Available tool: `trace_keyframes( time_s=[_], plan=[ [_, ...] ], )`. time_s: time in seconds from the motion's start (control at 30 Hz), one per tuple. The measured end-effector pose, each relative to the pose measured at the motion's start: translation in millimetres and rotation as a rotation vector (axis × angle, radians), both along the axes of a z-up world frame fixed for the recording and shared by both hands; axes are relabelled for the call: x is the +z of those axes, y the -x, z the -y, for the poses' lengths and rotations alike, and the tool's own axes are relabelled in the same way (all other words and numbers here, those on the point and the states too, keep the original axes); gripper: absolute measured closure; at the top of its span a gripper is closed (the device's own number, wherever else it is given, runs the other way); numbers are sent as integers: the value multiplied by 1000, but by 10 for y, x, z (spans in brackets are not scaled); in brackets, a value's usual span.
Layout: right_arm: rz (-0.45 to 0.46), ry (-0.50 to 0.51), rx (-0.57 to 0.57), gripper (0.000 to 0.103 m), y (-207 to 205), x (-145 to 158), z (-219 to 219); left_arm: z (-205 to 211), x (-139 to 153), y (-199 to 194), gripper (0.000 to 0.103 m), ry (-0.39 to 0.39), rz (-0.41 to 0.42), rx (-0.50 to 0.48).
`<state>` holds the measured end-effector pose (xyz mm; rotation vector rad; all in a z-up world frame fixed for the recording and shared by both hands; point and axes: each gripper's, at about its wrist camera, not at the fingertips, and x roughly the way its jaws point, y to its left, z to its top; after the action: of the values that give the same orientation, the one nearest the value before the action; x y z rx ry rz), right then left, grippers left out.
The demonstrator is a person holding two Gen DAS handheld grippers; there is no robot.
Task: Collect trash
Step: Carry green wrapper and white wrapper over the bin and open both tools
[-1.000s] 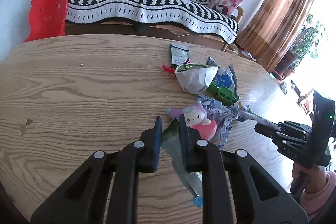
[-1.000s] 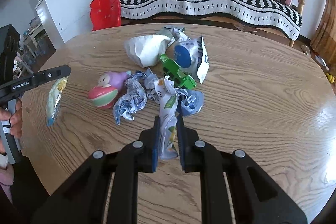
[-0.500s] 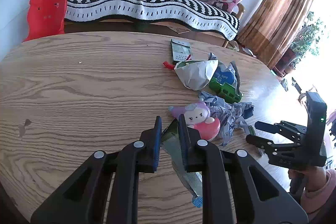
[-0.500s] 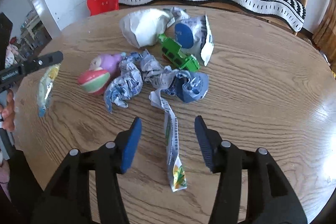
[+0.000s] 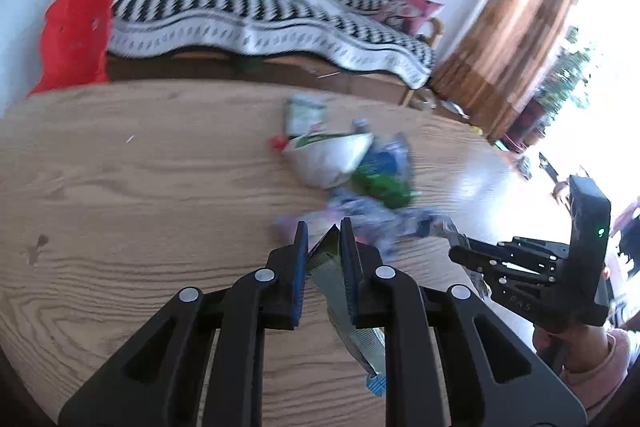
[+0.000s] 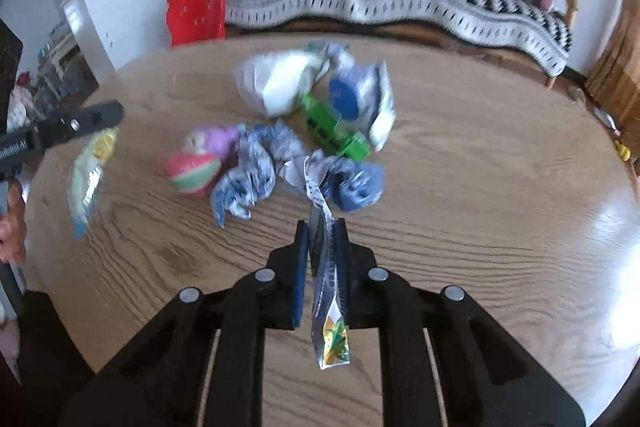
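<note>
Left gripper (image 5: pixel 323 233): jaws clamped on a flat wrapper (image 5: pixel 352 319), held above the table (image 5: pixel 120 187). Mid-table: roly-poly doll (image 6: pixel 198 163), crumpled paper (image 6: pixel 248 179), green toy truck (image 6: pixel 334 135), white bag (image 6: pixel 280 87). Right gripper (image 6: pixel 322 233): pinched on a long silver sachet (image 6: pixel 326 287) whose far end touches the crumpled pile.

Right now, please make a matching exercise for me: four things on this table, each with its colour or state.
Things:
1. toy truck
2. roly-poly doll
3. long wrapper
4. crumpled paper

Descriptions:
A. blue and white, lying loose
B. green
C. clamped in the right gripper
D. pink and purple

Pairs: 1-B, 2-D, 3-C, 4-A
</note>
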<state>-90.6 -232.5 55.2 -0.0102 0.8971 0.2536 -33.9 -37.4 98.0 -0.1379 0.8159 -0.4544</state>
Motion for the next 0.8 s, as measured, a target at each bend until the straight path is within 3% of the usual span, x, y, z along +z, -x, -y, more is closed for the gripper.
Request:
trace_keyframes(
  time_s=[0.17,0.37,0.47,0.57,0.7,0.8],
  plan=[
    [133,-30,-95,89,721,534,627,757,291,324,88,-50,59,-153],
    [154,-9,-237,89,1811,648,1584,2048,461,1000,88,-124,91,-440],
    [94,-31,-309,89,2369,352,1975,2746,331,1425,88,-186,62,-596],
    [17,-86,-373,89,2756,-109,2245,3365,-142,1887,88,-247,-52,-740],
    [-84,-195,-433,89,3056,-719,2514,3718,-720,2151,88,-290,-169,-792],
    [-102,-219,-444,89,3131,-893,2564,3805,-918,2163,88,-317,-212,-800]
  ],
)
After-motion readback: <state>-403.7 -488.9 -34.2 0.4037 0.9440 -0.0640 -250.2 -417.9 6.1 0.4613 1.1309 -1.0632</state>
